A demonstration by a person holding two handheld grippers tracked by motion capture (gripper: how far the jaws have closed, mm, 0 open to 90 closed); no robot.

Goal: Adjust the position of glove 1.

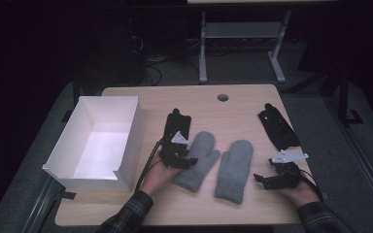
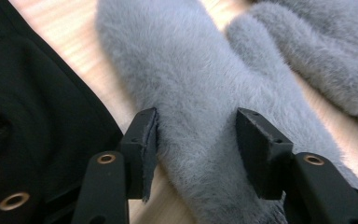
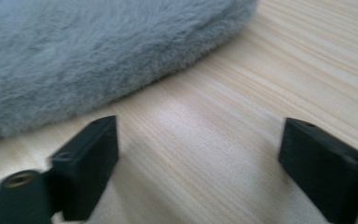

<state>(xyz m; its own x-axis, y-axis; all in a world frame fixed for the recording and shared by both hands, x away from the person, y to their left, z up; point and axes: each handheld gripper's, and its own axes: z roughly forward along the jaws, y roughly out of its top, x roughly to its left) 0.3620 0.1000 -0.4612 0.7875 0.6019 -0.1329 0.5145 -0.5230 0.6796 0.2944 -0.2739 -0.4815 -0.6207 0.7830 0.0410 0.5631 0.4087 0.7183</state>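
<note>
Lying flat on the pale wooden table (image 1: 243,99) in the high view are two fuzzy grey mittens, left mitten (image 1: 197,160) and right mitten (image 1: 233,170), between two black gloves, with a white open box (image 1: 131,141) at the left. The left gripper (image 1: 187,162) rests at the left mitten's cuff edge; the right gripper (image 1: 258,178) points level toward the right mitten.

From the left gripper view, half-spread jaws straddle plush mitten fur (image 2: 196,107) without pressing it.

From the right gripper view, jaws stand wide over bare wood grain, fur (image 3: 88,56) beyond.
</note>
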